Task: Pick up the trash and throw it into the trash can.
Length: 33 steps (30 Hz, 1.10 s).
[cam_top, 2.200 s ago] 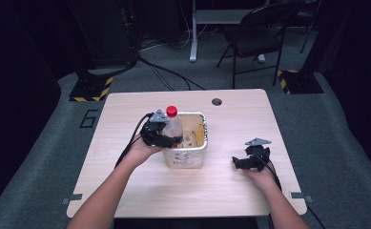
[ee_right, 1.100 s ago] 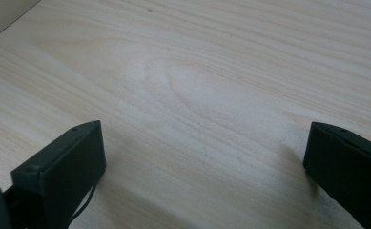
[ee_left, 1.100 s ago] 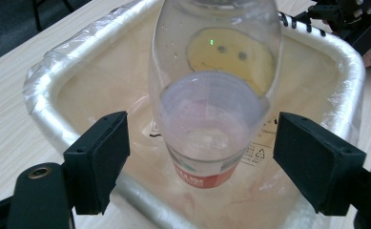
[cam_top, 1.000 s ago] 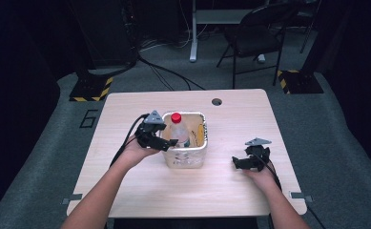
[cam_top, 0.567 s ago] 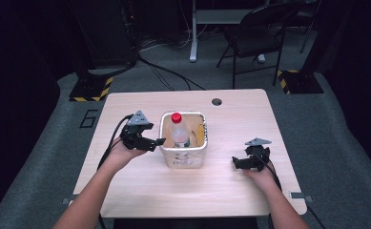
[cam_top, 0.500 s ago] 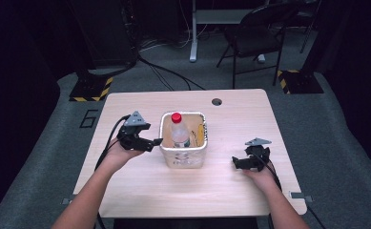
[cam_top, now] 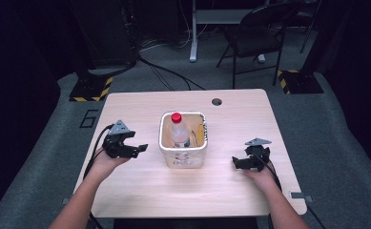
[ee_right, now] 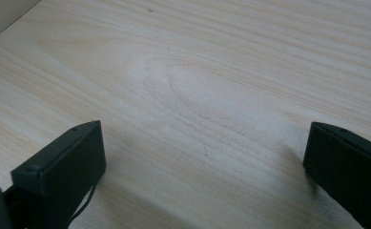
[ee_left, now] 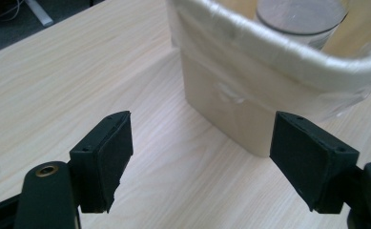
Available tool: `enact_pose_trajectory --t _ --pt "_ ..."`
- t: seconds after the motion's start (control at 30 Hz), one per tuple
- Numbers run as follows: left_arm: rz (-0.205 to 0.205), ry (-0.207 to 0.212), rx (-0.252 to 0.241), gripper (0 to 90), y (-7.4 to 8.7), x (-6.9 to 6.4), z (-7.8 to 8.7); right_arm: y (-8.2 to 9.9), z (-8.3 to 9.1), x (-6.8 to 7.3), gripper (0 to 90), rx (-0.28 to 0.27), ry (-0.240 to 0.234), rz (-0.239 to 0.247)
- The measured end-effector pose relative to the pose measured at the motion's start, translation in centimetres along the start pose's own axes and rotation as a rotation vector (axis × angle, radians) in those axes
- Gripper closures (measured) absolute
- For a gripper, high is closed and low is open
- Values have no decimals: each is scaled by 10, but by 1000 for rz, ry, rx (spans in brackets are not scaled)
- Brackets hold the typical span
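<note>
Wooden counter (cam_top: 140, 191) bears a bin (cam_top: 183, 153) holding a bottle (cam_top: 178, 131). Left tool (cam_top: 136, 148), closing empty, might nudge the bin; right tool (cam_top: 238, 164) rests apart, empty.

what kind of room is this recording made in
Probably a lab or studio workspace: a light wooden table on grey carpet, a dark folding chair behind, black cables on the floor, and yellow-black striped stand bases.
</note>
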State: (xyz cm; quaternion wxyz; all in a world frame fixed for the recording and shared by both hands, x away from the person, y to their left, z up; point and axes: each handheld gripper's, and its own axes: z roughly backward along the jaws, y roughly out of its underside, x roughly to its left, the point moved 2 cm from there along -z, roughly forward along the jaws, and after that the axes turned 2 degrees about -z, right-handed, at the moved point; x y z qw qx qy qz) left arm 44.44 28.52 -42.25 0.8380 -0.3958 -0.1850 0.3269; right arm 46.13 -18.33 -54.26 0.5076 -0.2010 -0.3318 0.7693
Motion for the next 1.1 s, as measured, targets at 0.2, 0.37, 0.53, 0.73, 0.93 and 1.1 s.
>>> enact_pose_trajectory --t 0.2,0.37,0.53,0.73,0.93,1.1 --pt "35 -11 18 223 22 5 -4 0 0 0 0 0 0 0" --pt "66 -22 26 223 39 9 -6 0 0 0 0 0 1 -1" --pt "106 -33 23 225 56 14 -7 0 0 0 0 -2 1 1" --pt "140 -62 22 225 71 21 -9 0 0 0 0 -1 1 2" --pt "191 -96 26 224 88 30 -11 0 0 0 0 -2 1 1" --pt "218 -124 34 223 99 37 -10 0 0 0 0 -1 1 3"
